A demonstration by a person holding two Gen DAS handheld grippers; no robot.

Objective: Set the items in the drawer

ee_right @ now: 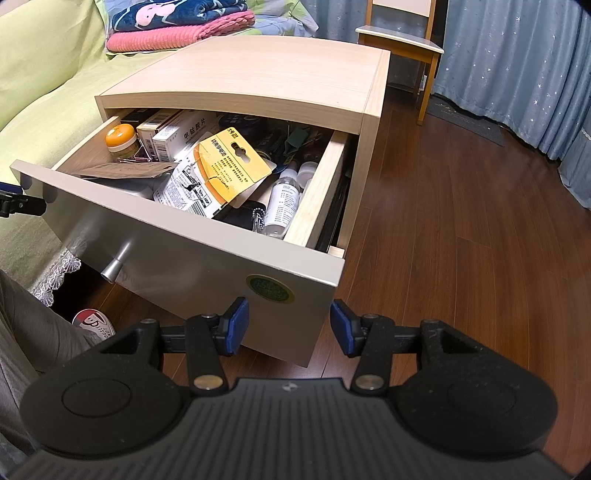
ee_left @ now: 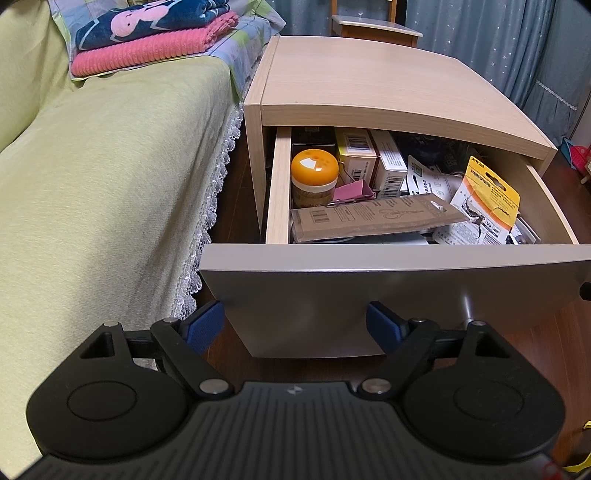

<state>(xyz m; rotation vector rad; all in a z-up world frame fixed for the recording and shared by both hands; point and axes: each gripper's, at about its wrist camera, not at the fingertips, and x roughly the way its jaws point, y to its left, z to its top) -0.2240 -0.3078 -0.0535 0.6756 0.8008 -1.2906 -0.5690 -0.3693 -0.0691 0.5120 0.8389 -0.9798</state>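
Note:
The nightstand drawer (ee_left: 369, 299) (ee_right: 192, 258) is pulled out and crammed with items. Inside lie an orange-lidded jar (ee_left: 314, 177) (ee_right: 120, 138), a brown cardboard scissors sleeve (ee_left: 373, 218), small medicine boxes (ee_left: 386, 162) (ee_right: 181, 134), a yellow battery card (ee_left: 487, 199) (ee_right: 232, 166) and a clear bottle (ee_right: 282, 205). My left gripper (ee_left: 293, 325) hangs open and empty in front of the drawer's grey face. My right gripper (ee_right: 288, 325) is also open and empty, at the drawer front's right corner beside a green round sticker (ee_right: 270, 288).
A bed with a green cover (ee_left: 92, 192) and lace trim presses against the nightstand's left side, with folded blankets (ee_left: 155, 33) on it. Wooden floor (ee_right: 461, 240) spreads to the right. A wooden chair (ee_right: 402, 37) and blue curtains (ee_right: 517, 66) stand behind. A person's trouser leg (ee_right: 33, 332) is at lower left.

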